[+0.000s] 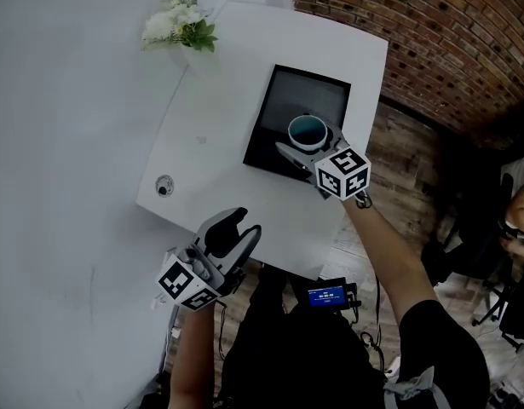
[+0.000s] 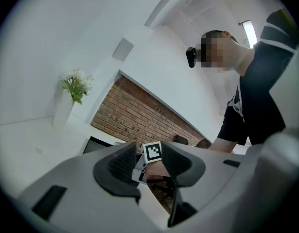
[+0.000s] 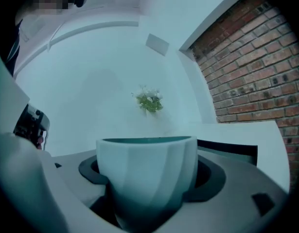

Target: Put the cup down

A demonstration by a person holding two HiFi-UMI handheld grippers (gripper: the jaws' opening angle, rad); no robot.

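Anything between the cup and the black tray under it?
Nothing visible. The right gripper holds the cup over the black tray, whose surface shows bare. The flowers stand far off at the table's corner.
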